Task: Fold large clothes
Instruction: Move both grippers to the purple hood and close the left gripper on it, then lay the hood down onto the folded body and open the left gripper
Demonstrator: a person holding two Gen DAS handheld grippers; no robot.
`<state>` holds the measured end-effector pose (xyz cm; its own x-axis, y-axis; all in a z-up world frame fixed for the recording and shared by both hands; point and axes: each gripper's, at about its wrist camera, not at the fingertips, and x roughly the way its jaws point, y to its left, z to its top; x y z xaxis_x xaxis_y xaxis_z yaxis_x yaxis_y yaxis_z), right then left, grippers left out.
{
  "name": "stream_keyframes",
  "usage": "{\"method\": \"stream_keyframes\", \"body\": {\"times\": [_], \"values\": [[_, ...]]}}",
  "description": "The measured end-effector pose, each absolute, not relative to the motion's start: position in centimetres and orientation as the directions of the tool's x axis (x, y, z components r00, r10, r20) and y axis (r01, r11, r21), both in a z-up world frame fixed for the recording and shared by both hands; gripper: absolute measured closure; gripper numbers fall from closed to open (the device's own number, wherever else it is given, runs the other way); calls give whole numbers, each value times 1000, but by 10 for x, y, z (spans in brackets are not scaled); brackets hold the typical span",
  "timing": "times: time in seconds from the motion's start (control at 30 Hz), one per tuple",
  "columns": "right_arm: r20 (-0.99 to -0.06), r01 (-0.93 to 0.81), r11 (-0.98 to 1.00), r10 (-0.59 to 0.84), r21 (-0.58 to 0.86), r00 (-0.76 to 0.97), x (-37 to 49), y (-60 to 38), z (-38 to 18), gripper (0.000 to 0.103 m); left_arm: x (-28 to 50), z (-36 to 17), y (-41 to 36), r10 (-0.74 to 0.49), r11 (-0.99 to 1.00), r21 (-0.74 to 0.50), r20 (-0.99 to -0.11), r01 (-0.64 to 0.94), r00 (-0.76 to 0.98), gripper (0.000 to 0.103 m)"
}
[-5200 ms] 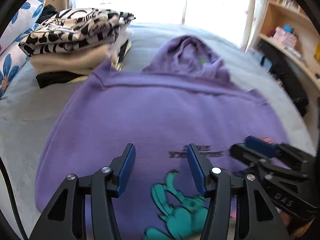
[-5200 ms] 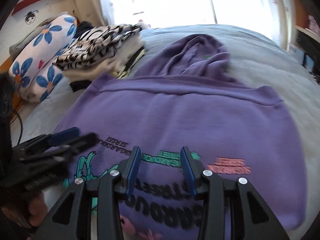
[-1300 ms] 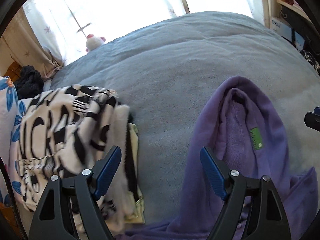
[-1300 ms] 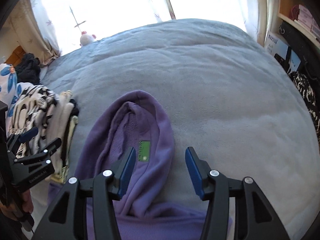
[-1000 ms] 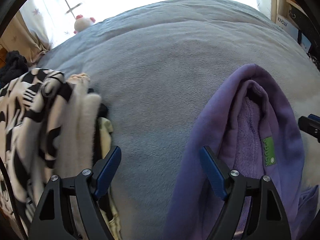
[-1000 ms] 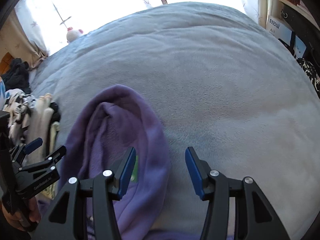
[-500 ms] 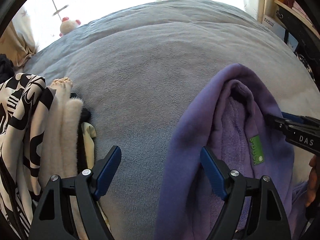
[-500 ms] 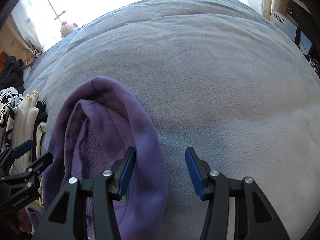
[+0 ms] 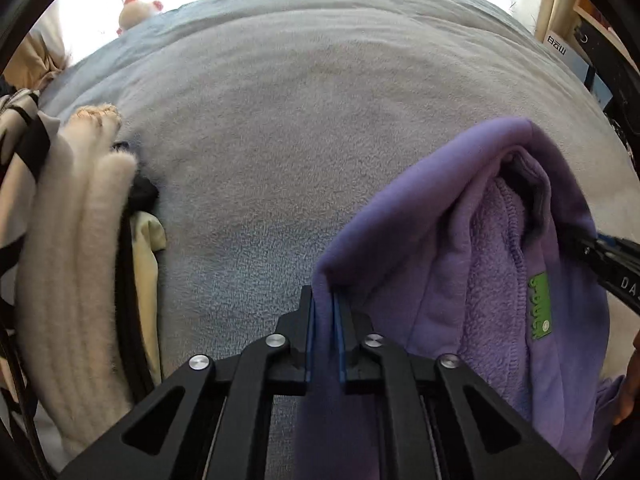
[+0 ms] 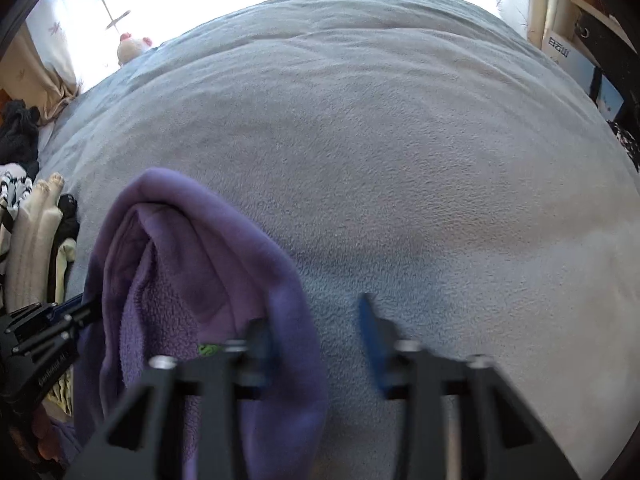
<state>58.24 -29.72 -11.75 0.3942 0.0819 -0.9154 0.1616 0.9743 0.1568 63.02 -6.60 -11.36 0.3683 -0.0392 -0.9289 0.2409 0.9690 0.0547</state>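
Note:
The purple hoodie's hood [image 9: 460, 240] lies on the grey blanket with its fleece lining and green label [image 9: 540, 306] showing. My left gripper [image 9: 324, 320] is shut on the hood's left edge. The hood also shows in the right wrist view [image 10: 200, 264]. My right gripper [image 10: 316, 332] is open and blurred, its jaws straddling the hood's right edge, left finger over the fabric, right finger over the blanket. The left gripper shows at the left of that view [image 10: 48, 324]; the right gripper's tip shows at the right of the left wrist view [image 9: 612, 260].
A stack of folded clothes, cream and black-and-white [image 9: 68, 240], stands to the left of the hood. The grey blanket [image 10: 400, 140] spreads ahead to a bright window with a small plush toy [image 10: 134, 46]. Shelves and boxes [image 10: 568, 52] stand at the right.
My left gripper has shut on the hood's left edge, where it was open half a second ago. My right gripper has shifted slightly forward over the hood's right edge and is in motion.

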Motion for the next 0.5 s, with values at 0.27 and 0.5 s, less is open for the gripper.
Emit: {"method": "stream_keyframes", "body": {"times": [0.27, 0.5], "values": [[-871, 104, 984, 74, 141, 486, 549, -290, -70, 97, 604, -62, -41, -62, 977, 37, -896, 212, 440, 100], [-768, -29, 989, 133, 148, 626, 465, -271, 31, 97, 527, 25, -8, -124, 967, 6, -859, 253, 497, 100]]}}
